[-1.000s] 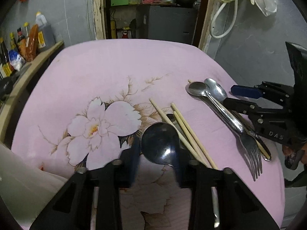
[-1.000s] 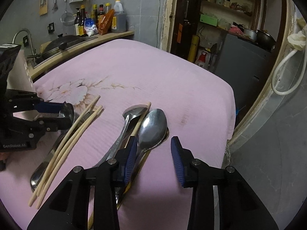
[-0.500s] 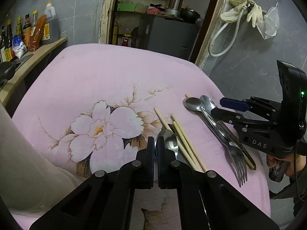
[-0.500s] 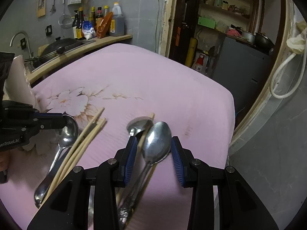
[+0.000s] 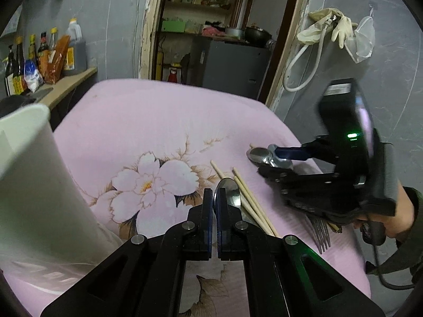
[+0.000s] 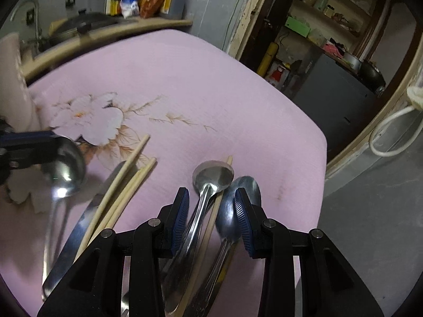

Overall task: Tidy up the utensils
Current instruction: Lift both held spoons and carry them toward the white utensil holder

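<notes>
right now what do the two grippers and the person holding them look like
Both are black angular frames with silver bolts and ridged blue pads on the fingers. The left gripper shows its twin arms from behind. The right gripper carries a black box with a green light, faint pale lettering on its frame, and a black cable below the handle. The hand emerges from a dark sleeve.

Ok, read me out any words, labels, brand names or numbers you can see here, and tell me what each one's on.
No text can be read in either view.
Labels on the bottles: too small and blurred to read.
Faint marking on the body of the right gripper: motion-blurred, unreadable.
</notes>
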A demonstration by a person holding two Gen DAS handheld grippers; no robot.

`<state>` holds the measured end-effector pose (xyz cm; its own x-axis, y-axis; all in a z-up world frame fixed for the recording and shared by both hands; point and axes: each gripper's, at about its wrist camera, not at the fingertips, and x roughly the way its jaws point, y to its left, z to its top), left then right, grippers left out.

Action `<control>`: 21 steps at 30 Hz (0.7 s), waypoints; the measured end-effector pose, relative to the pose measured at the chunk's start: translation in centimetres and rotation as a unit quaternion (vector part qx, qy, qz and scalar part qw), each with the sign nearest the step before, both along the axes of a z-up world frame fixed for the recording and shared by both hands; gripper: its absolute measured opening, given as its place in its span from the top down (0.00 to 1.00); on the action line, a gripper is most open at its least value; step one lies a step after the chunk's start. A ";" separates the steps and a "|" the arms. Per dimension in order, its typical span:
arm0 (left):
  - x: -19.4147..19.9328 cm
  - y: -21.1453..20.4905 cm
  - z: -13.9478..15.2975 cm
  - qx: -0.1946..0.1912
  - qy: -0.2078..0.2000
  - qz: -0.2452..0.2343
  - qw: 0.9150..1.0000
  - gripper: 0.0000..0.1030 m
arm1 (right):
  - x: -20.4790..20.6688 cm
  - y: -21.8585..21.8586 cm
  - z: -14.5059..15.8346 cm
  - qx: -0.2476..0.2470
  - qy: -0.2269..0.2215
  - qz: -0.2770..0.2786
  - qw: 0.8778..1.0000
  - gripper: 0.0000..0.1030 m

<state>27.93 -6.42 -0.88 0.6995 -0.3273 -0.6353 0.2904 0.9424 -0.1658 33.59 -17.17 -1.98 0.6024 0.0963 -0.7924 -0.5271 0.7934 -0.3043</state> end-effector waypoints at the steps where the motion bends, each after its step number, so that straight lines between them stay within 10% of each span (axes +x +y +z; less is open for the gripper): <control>1: -0.1 -0.1 0.1 0.001 -0.003 0.000 1.000 0.99 | 0.1 0.1 -0.1 -0.003 0.001 0.000 1.000 0.67; 14: -0.8 0.8 1.0 -0.018 -0.024 0.006 1.000 0.99 | 0.2 -0.4 0.5 0.038 -0.005 -0.006 0.999 0.69; 21: -2.2 1.4 2.6 -0.025 -0.076 0.023 0.997 0.99 | -4.3 -1.3 3.4 0.074 -0.118 -0.008 0.990 0.69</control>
